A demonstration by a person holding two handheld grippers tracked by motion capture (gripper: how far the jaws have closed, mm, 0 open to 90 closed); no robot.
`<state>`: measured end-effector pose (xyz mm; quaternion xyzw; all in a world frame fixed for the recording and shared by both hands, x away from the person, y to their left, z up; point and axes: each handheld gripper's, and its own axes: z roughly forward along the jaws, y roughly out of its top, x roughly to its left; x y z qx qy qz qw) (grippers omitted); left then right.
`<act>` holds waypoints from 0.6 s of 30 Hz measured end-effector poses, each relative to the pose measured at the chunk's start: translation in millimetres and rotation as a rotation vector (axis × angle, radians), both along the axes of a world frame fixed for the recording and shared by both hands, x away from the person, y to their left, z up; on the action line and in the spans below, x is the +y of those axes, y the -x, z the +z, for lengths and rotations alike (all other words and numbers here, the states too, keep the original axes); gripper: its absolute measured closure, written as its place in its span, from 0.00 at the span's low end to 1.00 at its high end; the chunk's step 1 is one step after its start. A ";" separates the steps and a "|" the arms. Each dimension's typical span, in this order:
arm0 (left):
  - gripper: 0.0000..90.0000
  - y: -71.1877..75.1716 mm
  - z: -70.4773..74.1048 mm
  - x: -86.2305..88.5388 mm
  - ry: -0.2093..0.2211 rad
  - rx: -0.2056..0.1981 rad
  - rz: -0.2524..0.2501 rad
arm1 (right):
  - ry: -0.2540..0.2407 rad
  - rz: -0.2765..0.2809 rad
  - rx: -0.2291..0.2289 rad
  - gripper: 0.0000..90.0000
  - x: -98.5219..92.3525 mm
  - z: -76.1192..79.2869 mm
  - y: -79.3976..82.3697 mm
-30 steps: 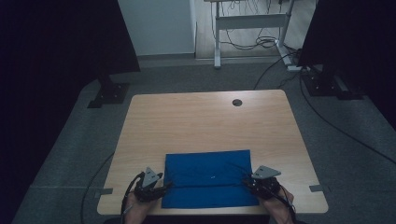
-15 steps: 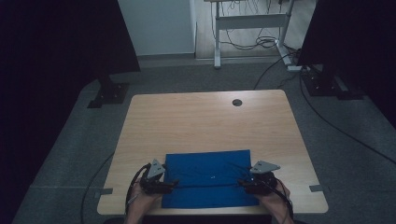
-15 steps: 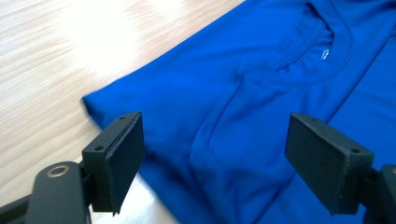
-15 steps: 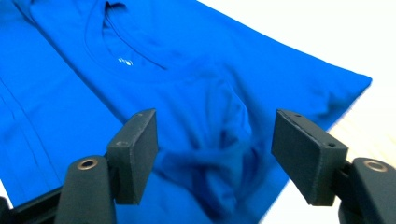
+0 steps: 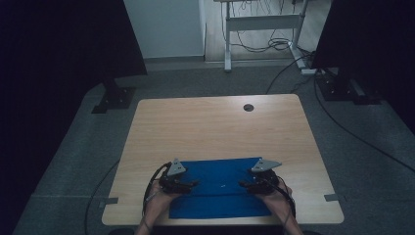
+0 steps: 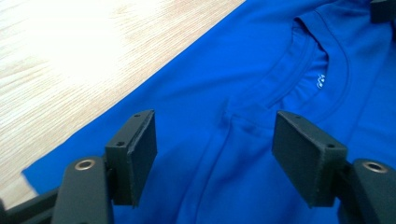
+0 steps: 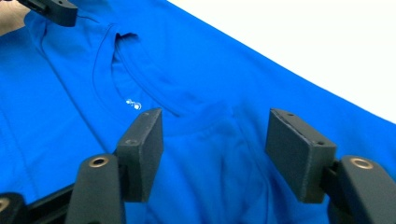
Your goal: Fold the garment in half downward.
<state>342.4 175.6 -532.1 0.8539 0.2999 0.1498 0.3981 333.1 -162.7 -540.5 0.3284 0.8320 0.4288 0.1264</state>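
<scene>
Dark room, black panels left and right, grey carpet floor. Light wood bench (image 5: 220, 132) in the middle, round cable hole (image 5: 248, 107) near its far edge. Behind it a white desk frame (image 5: 259, 22) with loose cables (image 5: 266, 46) on the floor.

Folded blue T-shirt (image 5: 220, 188) lies flat at the near edge of the bench, between the two hands. Its near corners are hidden under the hands and forearms in the high view. The collar (image 6: 322, 70) with a small white print shows in both gripper views; the print is too small to read.

Left gripper (image 5: 188, 184) sits over the shirt's left edge, jaws spread, just been closing a bit, only flat fabric under the gap, pads not pressing. Right gripper (image 5: 247, 185) sits over the right edge, same state: jaws spread, just been closing, nothing pinched.

Can't tell if the jaw tips touch the cloth. The bench in the right gripper view is blown out to white. A tip of the other gripper is cut off at the top corner of each gripper view.
</scene>
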 end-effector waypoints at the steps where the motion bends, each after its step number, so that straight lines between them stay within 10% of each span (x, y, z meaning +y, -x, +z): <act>1: 0.37 -1.4 -0.7 -1.1 0.002 0.004 -0.003 | 0.003 0.001 -0.004 0.45 1.3 -0.3 -2.3; 18: 0.74 -8.1 -14.8 -19.5 -0.047 0.009 -0.064 | 0.125 0.049 -0.043 0.81 22.2 -8.5 -18.5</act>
